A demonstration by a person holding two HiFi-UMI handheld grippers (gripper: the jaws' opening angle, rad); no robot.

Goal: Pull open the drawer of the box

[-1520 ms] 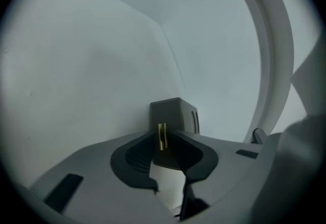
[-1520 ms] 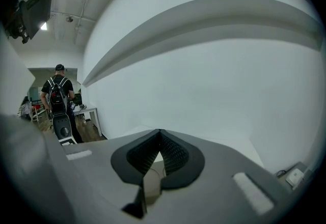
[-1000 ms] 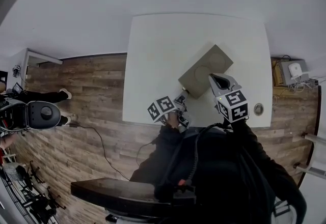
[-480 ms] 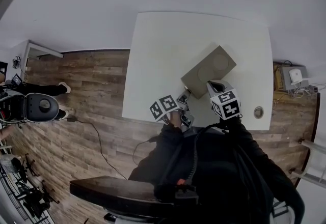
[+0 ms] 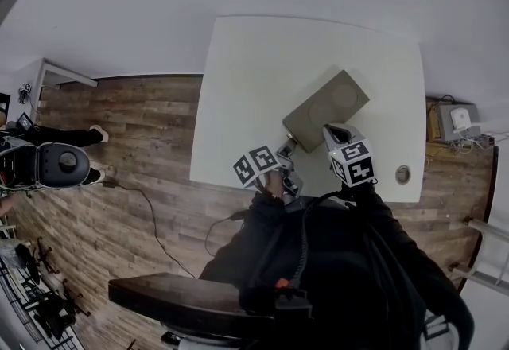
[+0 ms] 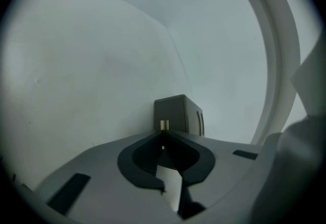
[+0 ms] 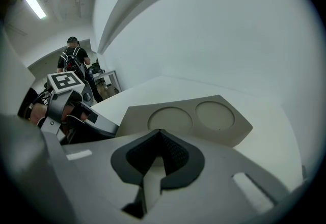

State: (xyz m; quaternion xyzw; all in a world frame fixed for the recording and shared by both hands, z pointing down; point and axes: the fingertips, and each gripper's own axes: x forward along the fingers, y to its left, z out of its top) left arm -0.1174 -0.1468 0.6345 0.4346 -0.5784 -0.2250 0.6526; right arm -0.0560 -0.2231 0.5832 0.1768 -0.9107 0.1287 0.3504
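A tan box [image 5: 326,108] with two round recesses in its top lies slantwise on the white table [image 5: 254,62]. In the left gripper view its near end [image 6: 178,112] faces me, with a small brass drawer knob [image 6: 163,125] on it. My left gripper [image 5: 285,149] is at that end, its jaws drawn together on the knob [image 6: 163,134]. The drawer front looks flush with the box. My right gripper [image 5: 334,134] is shut and empty, just over the box top [image 7: 204,118] near one recess [image 7: 169,118].
A small round object [image 5: 404,173] lies near the table's front right edge. A low cabinet with devices [image 5: 453,114] stands right of the table, on wooden floor [image 5: 143,149]. A person [image 7: 76,60] stands far off at the left of the right gripper view.
The right gripper has drawn in a little toward the box. The left gripper stays at the knob end, and the box has not moved.
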